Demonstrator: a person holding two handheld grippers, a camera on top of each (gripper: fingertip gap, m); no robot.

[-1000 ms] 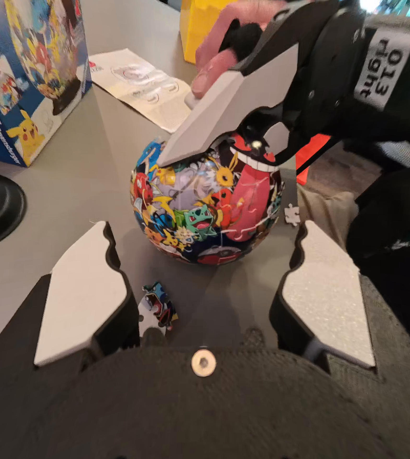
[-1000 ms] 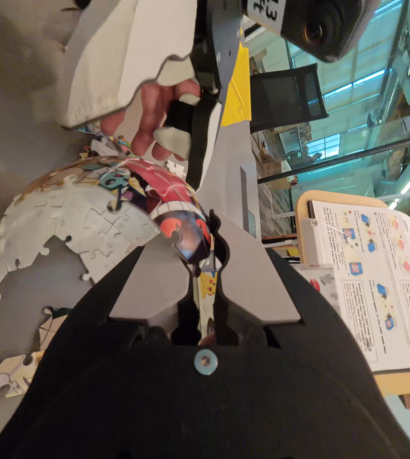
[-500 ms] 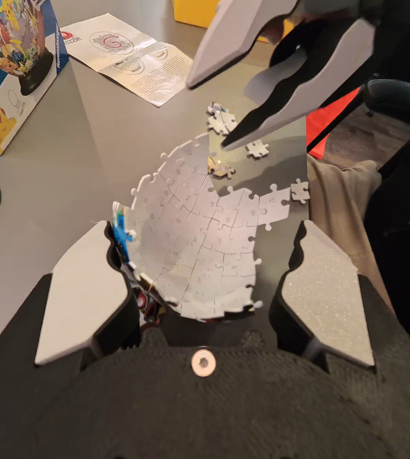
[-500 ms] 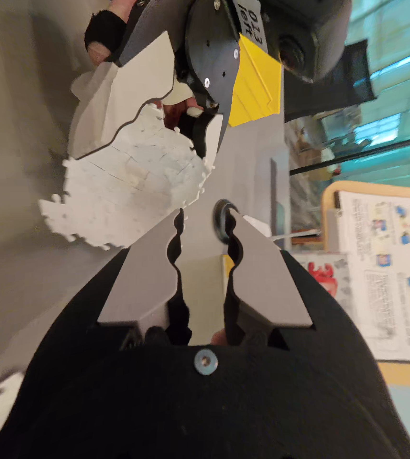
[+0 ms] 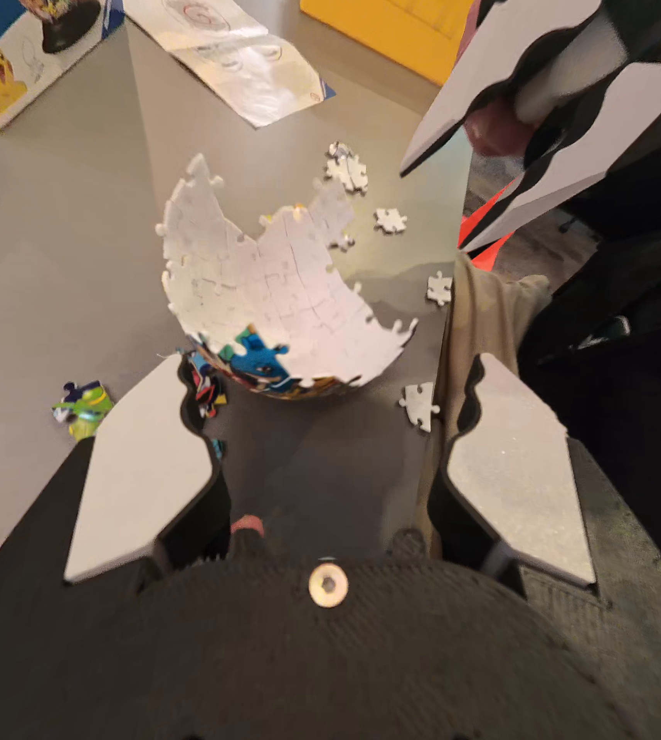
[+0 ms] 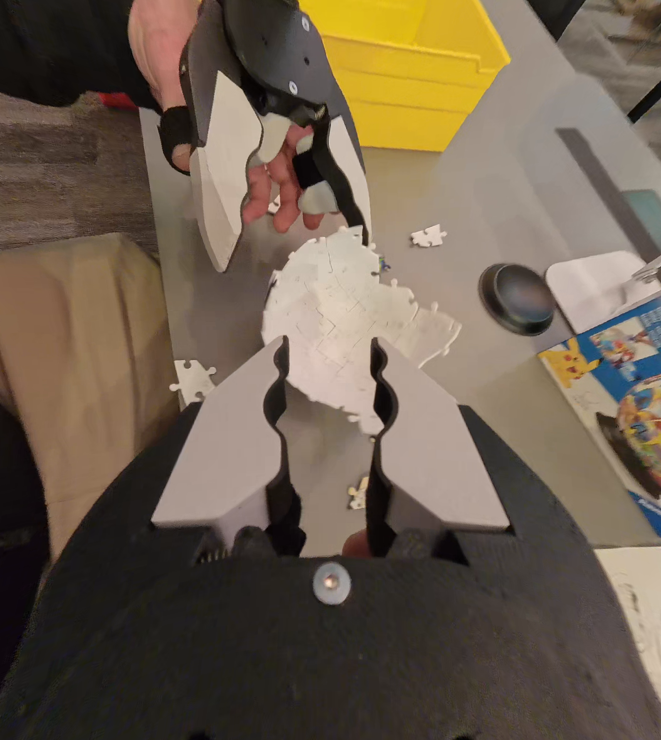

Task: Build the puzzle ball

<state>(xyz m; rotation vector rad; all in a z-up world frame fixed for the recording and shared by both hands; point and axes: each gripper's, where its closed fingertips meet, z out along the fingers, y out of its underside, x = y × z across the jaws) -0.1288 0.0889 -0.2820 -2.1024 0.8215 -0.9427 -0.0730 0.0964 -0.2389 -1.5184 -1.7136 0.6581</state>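
The puzzle ball is a part-built shell [image 5: 272, 296] lying on the grey table, white inside facing up, coloured outside showing at its near lower edge. It also shows in the right wrist view [image 6: 340, 316]. My left gripper [image 5: 330, 380] is wide open and empty, just short of the shell. My right gripper [image 6: 328, 344] is open and empty, above the shell's far side; it shows at the upper right of the left wrist view [image 5: 431, 210]. Loose pieces lie around: a green one [image 5: 82, 408], a coloured one [image 5: 206, 388] by my left finger, and white ones [image 5: 390, 220].
A yellow bin [image 6: 404, 80] stands at the back. The blue puzzle box [image 6: 641, 420], a black round stand [image 6: 517, 298] and a folded instruction sheet [image 5: 240, 64] lie beside the shell. The table edge and a person's tan trousers [image 5: 481, 320] are close beside the shell.
The right gripper, shut on the ball's rim a second ago, has opened and pulled away. The shell has turned from coloured side showing to white inside up. The left gripper stayed open.
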